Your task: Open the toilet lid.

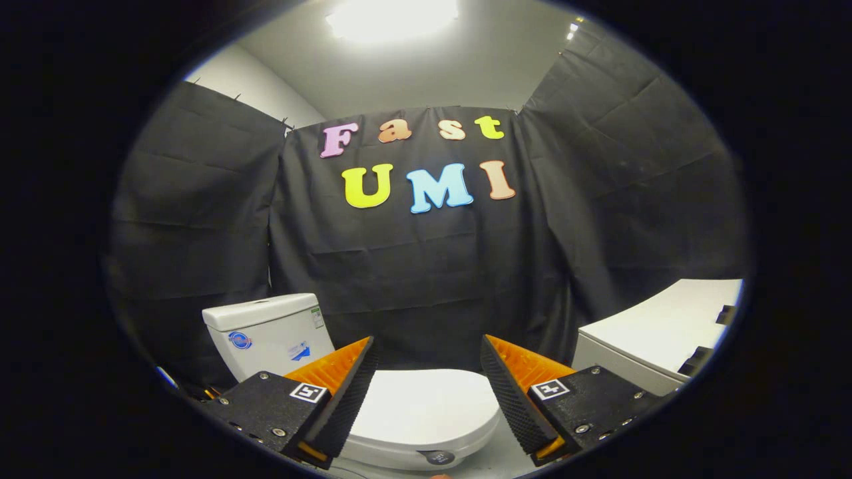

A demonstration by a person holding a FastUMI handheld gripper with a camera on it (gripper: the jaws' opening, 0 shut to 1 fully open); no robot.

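I hold my hand-held gripper [429, 392] wide open, with nothing in it. The lid [426, 409] lies shut, flat on the toilet, between and just past my fingers, so I can reach its edge.

We count one toilet [399, 412], its single lid [426, 409] lying shut, and one cistern [266, 332] behind it. One white cabinet [655, 332] stands beside the toilet, with two dark things (too cut off to name) on its top. One claw [426, 392] hangs above the lid, its two fingers [343, 399] spread apart.
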